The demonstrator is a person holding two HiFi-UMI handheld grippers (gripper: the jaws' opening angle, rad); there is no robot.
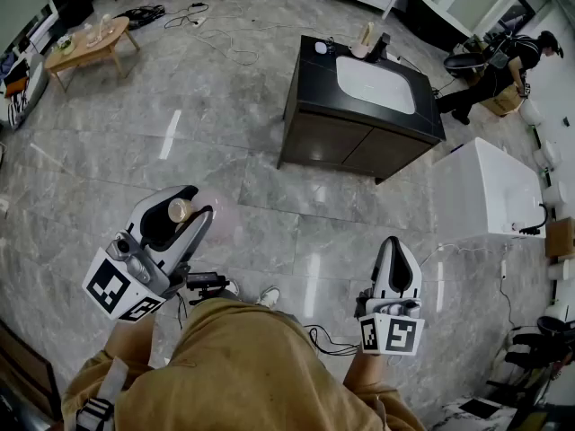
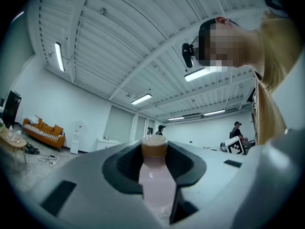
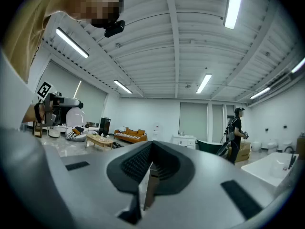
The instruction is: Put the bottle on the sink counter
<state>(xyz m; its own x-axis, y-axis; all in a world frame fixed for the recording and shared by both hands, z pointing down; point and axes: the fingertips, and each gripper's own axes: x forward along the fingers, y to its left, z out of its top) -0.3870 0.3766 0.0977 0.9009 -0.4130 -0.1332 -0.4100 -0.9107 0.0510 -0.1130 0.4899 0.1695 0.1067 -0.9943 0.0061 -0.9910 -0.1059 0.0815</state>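
bottle (image 2: 155, 185): pink with a tan cap (image 2: 154, 146), sitting squeezed in the left gripper, up in the air over the grey floor (image 1: 225, 151).
left gripper (image 1: 184, 209): holding the bottle, its jaws pressing on both sides of it.
right gripper (image 3: 149, 173): keeping its jaws together with nothing in them, hanging near the person's leg (image 1: 243, 366).
sink surface (image 1: 314, 83): black with a white bowl, standing well apart from the bottle, across the floor.
bathtub (image 1: 490, 187): white, sitting near the sink surface, on its right.
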